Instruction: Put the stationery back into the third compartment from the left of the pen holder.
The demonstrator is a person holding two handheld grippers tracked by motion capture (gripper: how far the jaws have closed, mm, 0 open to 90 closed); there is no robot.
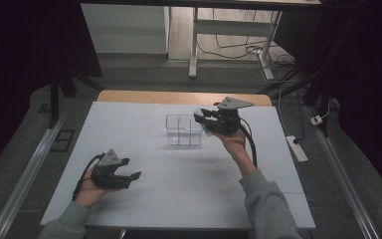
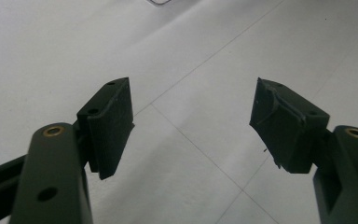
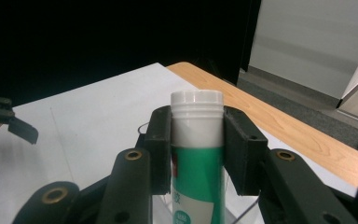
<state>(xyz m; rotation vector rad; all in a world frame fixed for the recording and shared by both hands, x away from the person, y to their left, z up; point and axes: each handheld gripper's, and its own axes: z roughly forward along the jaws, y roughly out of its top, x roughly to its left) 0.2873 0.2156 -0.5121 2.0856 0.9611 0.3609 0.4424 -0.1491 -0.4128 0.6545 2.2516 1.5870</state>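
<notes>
The right tool (image 3: pixel 196 149) is clenching one tube (image 3: pixel 196 154), a smooth plastic cylinder with a green printed body and a white ribbed cap; its two matte black pads are pressing on the tube's neck and upper body from either side; in the right gripper view the tube's long axis is running along the jaws, cap end pointing away from the hand and out past the pad tips. In the high view the right tool (image 1: pixel 202 117) is hanging above the counter (image 1: pixel 179 199), its jaws pointing toward the left of that view, with the tube's pale end showing at the tips; just below and beside those tips one clear plastic box (image 1: pixel 184 130) is sitting, rectangular, thin-walled and split by transparent dividers into compartments. The left tool (image 1: pixel 129 172) is lying released, well apart from the box and the tube, its two flat rubbery pads spread wide with nothing between them, resting low over the counter. The counter is wearing a smooth white sheet crossed by faint seam lines; a light wooden edge is showing beyond the right tool.
</notes>
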